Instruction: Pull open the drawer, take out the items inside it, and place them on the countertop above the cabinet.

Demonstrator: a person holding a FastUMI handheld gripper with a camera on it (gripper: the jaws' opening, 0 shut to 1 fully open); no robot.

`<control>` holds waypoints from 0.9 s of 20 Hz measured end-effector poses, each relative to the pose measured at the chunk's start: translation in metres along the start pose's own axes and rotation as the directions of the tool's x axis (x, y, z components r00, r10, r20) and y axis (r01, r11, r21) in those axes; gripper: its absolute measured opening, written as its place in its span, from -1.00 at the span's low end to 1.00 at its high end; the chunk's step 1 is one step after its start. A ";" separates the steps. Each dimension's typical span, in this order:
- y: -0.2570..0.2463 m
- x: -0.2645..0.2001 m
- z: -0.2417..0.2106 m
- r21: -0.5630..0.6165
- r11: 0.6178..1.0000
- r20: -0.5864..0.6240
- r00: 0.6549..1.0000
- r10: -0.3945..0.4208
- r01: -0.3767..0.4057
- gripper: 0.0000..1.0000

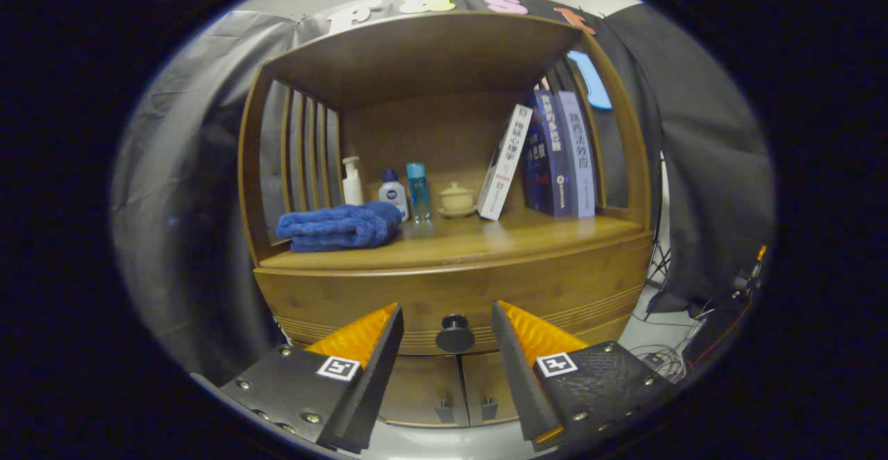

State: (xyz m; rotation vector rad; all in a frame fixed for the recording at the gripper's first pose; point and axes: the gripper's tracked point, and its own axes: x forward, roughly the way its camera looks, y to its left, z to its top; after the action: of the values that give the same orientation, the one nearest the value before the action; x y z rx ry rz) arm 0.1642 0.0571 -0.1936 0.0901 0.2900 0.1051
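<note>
A wooden cabinet (pixel 333 300) stands straight ahead. Its drawer (pixel 555 286) sits flush and closed under the countertop (pixel 485 238). The drawer's round dark knob (pixel 455 334) lies between my two fingertips, a little beyond them. My gripper (pixel 447 311) is open, one finger on each side of the knob, neither touching it. The drawer's contents are hidden.
On the countertop lie a folded blue towel (pixel 340 226), a white pump bottle (pixel 352 181), two small bottles (pixel 406 193), a lidded cream cup (pixel 457 198) and leaning books (pixel 548 155). Two small doors (pixel 458 397) sit below the drawer. Cables (pixel 666 359) trail on the floor at the right.
</note>
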 end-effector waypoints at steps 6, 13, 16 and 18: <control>-0.009 0.046 -0.035 0.012 1.000 -0.103 0.995 0.001 0.000 0.41; -0.008 0.066 -0.042 0.008 1.000 -0.135 0.991 0.007 -0.006 -0.05; -0.006 0.062 -0.040 0.013 1.000 -0.139 0.990 0.003 -0.001 -0.26; -0.008 0.061 -0.042 -0.009 1.000 -0.160 0.987 -0.012 0.011 -0.41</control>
State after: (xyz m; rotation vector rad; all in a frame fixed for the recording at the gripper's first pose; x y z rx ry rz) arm 0.2112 0.0597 -0.2520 0.0723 0.4507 0.1025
